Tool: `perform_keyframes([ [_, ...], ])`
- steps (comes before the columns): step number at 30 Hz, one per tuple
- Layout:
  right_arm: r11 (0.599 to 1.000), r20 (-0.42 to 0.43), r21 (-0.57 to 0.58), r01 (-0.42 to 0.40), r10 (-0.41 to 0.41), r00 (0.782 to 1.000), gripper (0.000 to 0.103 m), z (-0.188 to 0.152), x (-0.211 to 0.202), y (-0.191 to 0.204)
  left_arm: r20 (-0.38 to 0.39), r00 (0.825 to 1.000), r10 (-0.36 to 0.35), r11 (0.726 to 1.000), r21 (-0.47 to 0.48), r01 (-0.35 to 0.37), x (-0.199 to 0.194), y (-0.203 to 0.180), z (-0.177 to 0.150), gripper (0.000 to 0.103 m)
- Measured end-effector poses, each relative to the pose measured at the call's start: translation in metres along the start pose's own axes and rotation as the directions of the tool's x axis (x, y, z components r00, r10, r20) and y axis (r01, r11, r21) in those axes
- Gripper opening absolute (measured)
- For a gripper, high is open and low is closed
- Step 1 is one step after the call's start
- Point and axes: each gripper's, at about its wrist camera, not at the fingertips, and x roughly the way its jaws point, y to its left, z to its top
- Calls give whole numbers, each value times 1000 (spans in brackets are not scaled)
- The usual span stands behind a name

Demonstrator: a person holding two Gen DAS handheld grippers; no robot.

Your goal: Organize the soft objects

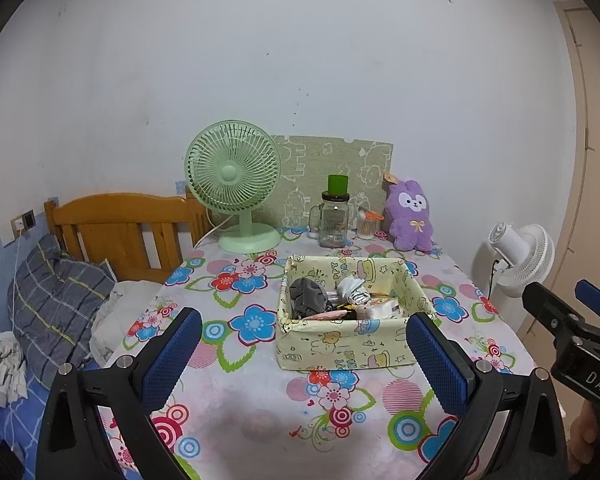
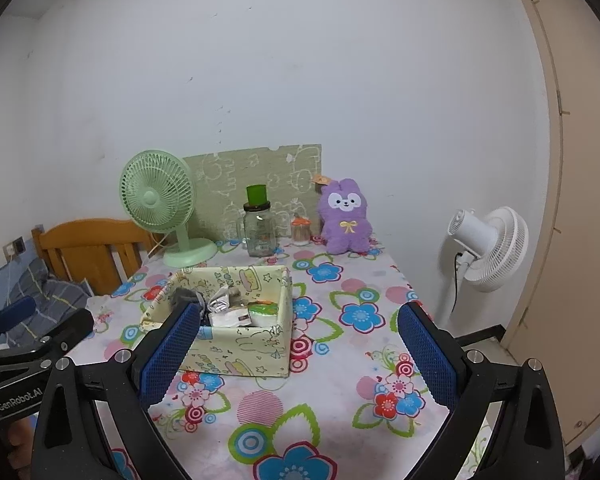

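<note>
**Two open grippers wait over the flowery counter**

Nearest to us, the left hand-held gripper (image 1: pixel 304 354) hangs above the near part of the counter (image 1: pixel 260 412). Its two blue pads are spread wide apart, and nothing is between them. The right hand-held gripper (image 2: pixel 298 346) is just the same: pads spread wide, holding nothing. It is on the right side of the left one, and both point toward the far wall.

The counter has a cloth with big blue, red and pink flowers on it.

A bit farther, near the middle of the counter, sits a yellow cloth basket (image 1: pixel 340 346) with little cartoon pictures on its sides. Its long side runs left to right. Inside it is a pile of soft things. A gray soft thing (image 1: pixel 308 296) lies in the left part. A white crinkly one (image 1: pixel 352 288) lies in the middle, and flat packets lie to the right.

Farther still, at the far edge, a green fan (image 1: pixel 234 184) stands on the left. Next comes a glass jar (image 1: pixel 334 220) with a green cup on top. A purple plush bunny (image 1: pixel 410 216) sits upright on the far right, with its face toward us.

A white fan (image 2: pixel 488 248) stands on the floor to the right. A wooden bed (image 1: pixel 120 232) is on the left.
</note>
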Motion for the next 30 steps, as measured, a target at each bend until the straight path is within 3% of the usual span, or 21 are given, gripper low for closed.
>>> perform_keyframes([
  [30,1000,-11,-7,0,0,1000,102,-2,7,3,1,1000,2,1000,28,-2,5,-8,0,103],
])
